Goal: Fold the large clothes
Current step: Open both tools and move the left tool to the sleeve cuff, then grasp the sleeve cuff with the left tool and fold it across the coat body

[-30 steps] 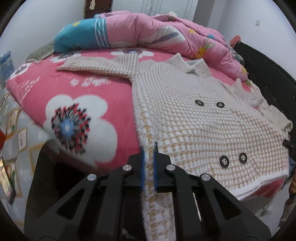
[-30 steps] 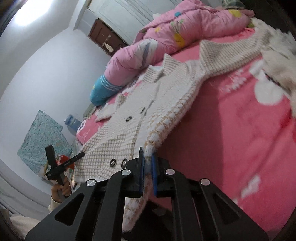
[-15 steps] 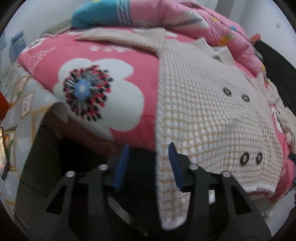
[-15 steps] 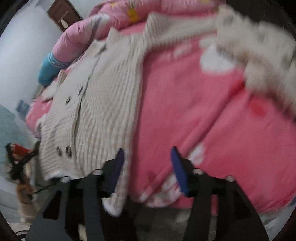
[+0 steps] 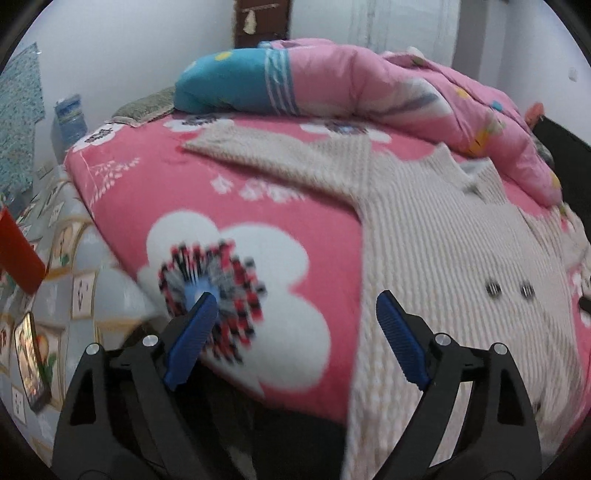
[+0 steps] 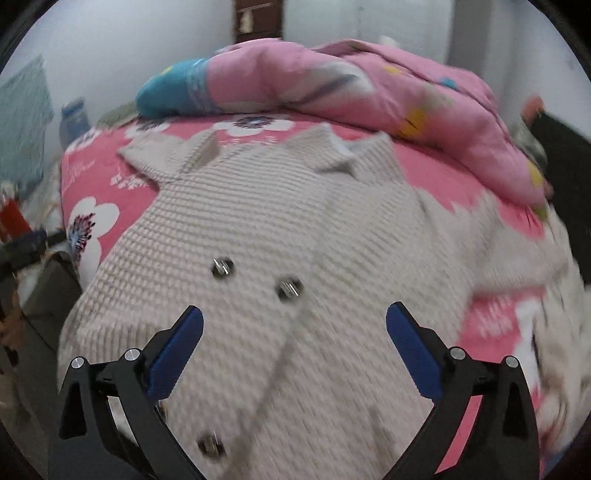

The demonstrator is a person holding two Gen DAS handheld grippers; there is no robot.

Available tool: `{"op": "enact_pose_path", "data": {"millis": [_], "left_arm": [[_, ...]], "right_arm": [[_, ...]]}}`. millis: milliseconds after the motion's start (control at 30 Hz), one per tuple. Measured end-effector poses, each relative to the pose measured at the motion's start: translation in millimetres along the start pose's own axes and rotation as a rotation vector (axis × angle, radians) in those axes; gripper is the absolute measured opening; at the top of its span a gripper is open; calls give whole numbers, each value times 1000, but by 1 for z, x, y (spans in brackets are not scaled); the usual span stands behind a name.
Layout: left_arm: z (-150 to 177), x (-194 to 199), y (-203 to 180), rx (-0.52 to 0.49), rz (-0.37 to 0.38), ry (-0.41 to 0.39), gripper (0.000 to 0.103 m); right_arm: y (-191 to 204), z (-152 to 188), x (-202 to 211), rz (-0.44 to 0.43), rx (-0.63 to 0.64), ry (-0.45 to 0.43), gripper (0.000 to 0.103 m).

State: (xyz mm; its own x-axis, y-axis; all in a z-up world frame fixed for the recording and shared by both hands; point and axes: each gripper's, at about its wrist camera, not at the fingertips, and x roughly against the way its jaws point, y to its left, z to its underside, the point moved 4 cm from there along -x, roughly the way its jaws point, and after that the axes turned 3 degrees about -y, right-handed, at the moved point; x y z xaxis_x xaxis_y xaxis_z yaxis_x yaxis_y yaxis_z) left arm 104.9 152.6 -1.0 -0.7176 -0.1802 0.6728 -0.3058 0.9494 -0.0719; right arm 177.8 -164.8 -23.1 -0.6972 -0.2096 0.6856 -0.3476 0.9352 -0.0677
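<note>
A cream and tan checked coat [image 6: 280, 236] is lying spread out, front side up, on a bed covered with a pink flowered sheet [image 5: 229, 206]. Its collar is pointing toward the far end, where a pink quilt [image 6: 369, 88] with a teal end is lying bunched along the far edge of the bed. One sleeve [image 5: 280, 158] is stretching out to the far left across the sheet. In the right wrist view the coat's other side is spreading off to the right, though blur is hiding its details. Dark round buttons [image 6: 222, 266] are sitting in pairs down the front panel, and the hem is hanging over the near edge of the bed.

The left claw [image 5: 291, 328] is standing wide, its jaws having just been opening, with nothing between the blue pads [image 5: 192, 339]. It is hovering over the near left part of the bed, above a large white flower print, with the coat's left edge just beside its right finger.

The right claw [image 6: 295, 347] is also standing wide, its jaws having just been opening, and nothing is gripped. It is hovering over the lower front of the coat, with the button pair just beyond its pads [image 6: 413, 354].

A brown door [image 5: 262, 18] is showing in the far white wall.
</note>
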Motion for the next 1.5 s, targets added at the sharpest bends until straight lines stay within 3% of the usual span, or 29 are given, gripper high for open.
{"op": "enact_pose_path", "data": {"millis": [67,233,400,500,567,633,800,900,933,967,1067,1133,1267,1367,1500], "left_arm": [[-20,-14,9,30,-15,-17,84],[-76,-67,36,101,-48,-35,84],[-128,-136,70,158,-115,-14,84],[-155,-188,105,256,-150,22,84],[-164,-217,123,300,-177,48,69],[-169,-244,138,334,-190,81,61],[-168,-291,155,408,-180,128,49],[-172,-294,147,355,-237,97,32],[-175,-295,142,332,-239,89,17],[-179,-295,136,301,-265,81,10],[-195,-276,115,198,-354,4,5],[-208,-256,98,150,-359,-56,4],[-229,-202,44,28,-310,-173,4],[-230,-148,-21,-110,-231,-260,4],[-210,-102,-100,-256,-89,-269,4]], "right_arm": [[24,-23,-20,4,55,-21,97],[67,-73,-70,-85,126,-46,97],[85,-107,-124,-151,111,-41,97],[90,-120,-158,-185,66,-11,97],[93,-123,-175,-199,53,5,97],[97,-124,-188,-200,57,15,97],[107,-114,-214,-198,102,45,97],[105,-107,-225,-216,78,80,97],[104,-107,-226,-223,65,83,97],[101,-107,-227,-229,48,82,97],[90,-110,-221,-238,-2,62,97],[83,-112,-214,-234,-19,46,97],[67,-114,-187,-232,-50,0,96],[49,-112,-156,-227,-75,-45,96],[21,-100,-113,-210,-106,-90,97]]}}
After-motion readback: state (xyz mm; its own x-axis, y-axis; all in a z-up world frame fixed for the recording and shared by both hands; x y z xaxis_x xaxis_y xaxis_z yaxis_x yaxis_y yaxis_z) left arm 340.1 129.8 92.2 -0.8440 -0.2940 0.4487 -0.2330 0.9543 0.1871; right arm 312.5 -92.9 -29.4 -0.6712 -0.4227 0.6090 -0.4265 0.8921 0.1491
